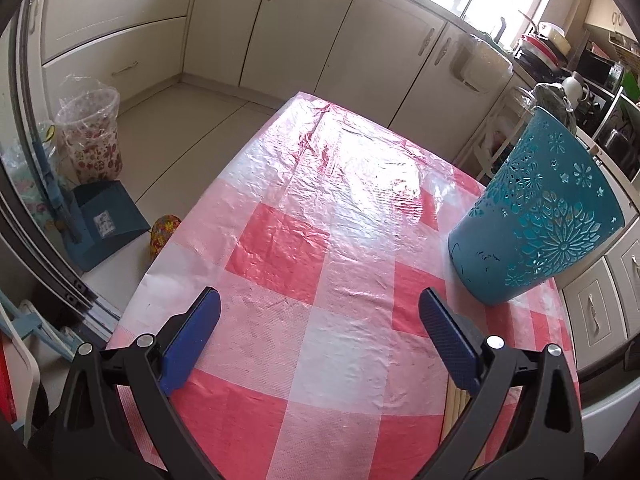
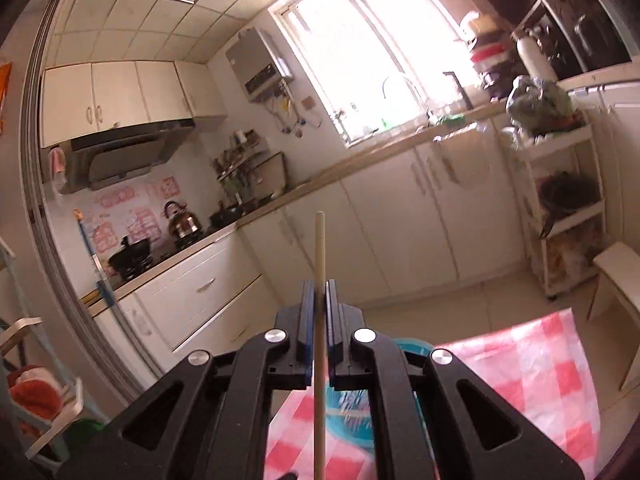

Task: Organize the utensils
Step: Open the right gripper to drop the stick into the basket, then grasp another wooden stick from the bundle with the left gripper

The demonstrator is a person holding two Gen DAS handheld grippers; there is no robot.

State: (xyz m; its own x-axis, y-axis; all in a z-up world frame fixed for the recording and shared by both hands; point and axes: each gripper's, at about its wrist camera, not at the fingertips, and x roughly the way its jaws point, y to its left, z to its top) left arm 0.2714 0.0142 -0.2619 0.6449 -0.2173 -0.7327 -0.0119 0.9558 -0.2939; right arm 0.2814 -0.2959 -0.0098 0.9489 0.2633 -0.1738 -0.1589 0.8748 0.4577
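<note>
My left gripper [image 1: 320, 300] is open and empty, low over the red-and-white checked tablecloth [image 1: 312, 208]. A teal cut-out holder [image 1: 540, 216] stands on the cloth to its right. Several pale chopsticks [image 1: 456, 404] lie under its right finger at the near edge. My right gripper [image 2: 320, 284] is shut on one pale chopstick [image 2: 319, 240], held upright high above the table. The chopstick's tip sticks up past the pads. The teal holder [image 2: 348, 420] shows below the right gripper, mostly hidden by it.
Cabinets [image 1: 288, 28] run along the far wall. A floral bin [image 1: 92, 136] and a blue dustpan [image 1: 104, 220] stand on the floor left of the table. A white shelf cart [image 2: 560, 208] stands to the right, a stool [image 2: 620, 280] beside it.
</note>
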